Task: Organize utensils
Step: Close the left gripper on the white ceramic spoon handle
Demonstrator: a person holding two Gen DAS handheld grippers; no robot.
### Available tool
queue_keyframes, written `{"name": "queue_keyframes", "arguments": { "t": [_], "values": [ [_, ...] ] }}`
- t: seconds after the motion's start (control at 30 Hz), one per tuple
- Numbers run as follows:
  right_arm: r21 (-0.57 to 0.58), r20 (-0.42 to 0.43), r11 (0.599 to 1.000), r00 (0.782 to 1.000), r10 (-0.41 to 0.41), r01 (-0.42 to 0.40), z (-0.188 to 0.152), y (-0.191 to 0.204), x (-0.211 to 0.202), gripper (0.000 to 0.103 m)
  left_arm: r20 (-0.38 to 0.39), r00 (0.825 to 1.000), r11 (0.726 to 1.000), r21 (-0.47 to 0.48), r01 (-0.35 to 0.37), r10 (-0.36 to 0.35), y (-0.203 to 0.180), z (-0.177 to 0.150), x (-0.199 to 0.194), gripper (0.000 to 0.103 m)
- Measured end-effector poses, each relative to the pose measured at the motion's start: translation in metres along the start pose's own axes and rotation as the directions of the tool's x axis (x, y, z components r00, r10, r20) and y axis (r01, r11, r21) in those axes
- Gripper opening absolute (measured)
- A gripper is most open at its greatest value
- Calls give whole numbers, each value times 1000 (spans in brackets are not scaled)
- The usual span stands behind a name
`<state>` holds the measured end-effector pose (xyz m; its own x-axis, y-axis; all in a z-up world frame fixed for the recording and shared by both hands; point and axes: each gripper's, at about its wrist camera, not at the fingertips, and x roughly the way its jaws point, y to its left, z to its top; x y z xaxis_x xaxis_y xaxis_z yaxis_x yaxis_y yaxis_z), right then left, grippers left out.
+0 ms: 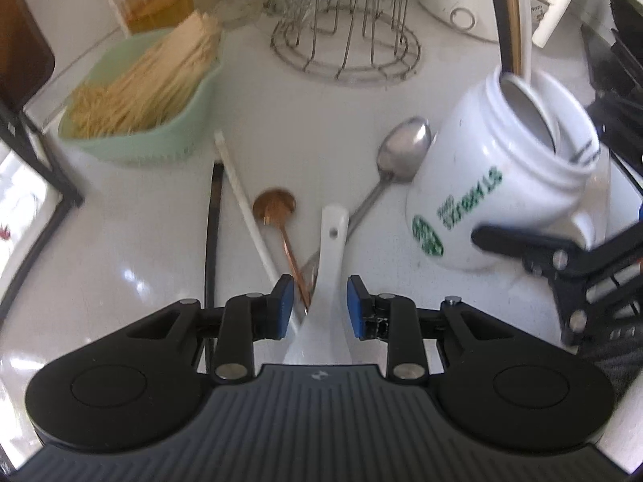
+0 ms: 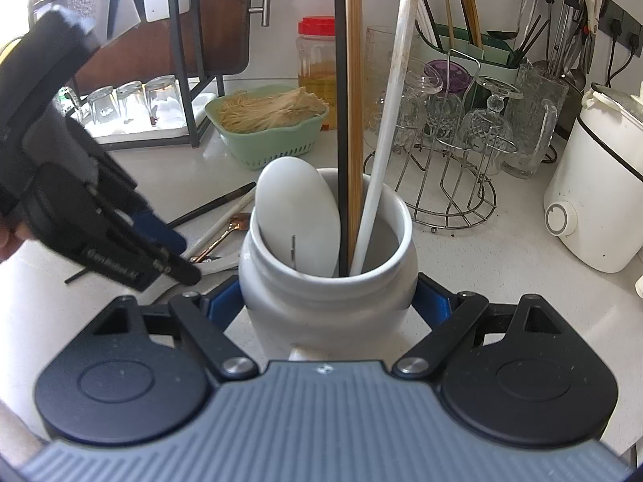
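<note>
Down low, the left gripper hangs over the white counter. Its blue pads sit a little apart on each side of a white soup spoon, and I cannot tell if they squeeze it. The spoon lies on the counter and its handle points away.

Just beside it lie a small copper spoon, a white chopstick and a black chopstick. A silver spoon lies a bit farther off, with its bowl touching the white jar.

The right gripper holds that jar. Its pads are hidden behind the jar's round sides, but the jaws hug it from both sides. The jar looks tipped in the left view. Inside it stand a white spoon with its bowl up, a black stick, a wooden stick and a long white stick.

Farther back sits a green basket full of thin yellow sticks. Next to it is a wire rack with glass cups hanging on it. Behind the basket stands a jar with a red lid. A white cooker sits at the right. Upside-down glasses stand on a tray at the left, under a dark frame. Tools hang on the far wall.
</note>
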<state>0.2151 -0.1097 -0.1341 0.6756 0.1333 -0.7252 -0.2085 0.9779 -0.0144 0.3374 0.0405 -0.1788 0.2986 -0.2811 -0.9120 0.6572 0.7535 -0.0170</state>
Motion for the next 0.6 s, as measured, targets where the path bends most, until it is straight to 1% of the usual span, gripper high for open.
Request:
{"name": "queue_keyframes", "arguments": {
  "t": [0.2, 0.43, 0.6],
  "values": [
    [-1, 0, 1000, 1000, 0, 0, 0, 0, 0, 91, 34, 999, 999, 42, 19, -20, -5, 20, 12, 33],
    [-2, 0, 1000, 1000, -1, 1, 0, 0, 1, 91, 24, 999, 999, 13, 39, -40, -3, 33, 30, 33],
    [-3, 0, 1000, 1000, -1, 1, 0, 0, 1, 91, 13, 999, 999, 9, 44, -44, -3, 34, 36, 32]
  ]
}}
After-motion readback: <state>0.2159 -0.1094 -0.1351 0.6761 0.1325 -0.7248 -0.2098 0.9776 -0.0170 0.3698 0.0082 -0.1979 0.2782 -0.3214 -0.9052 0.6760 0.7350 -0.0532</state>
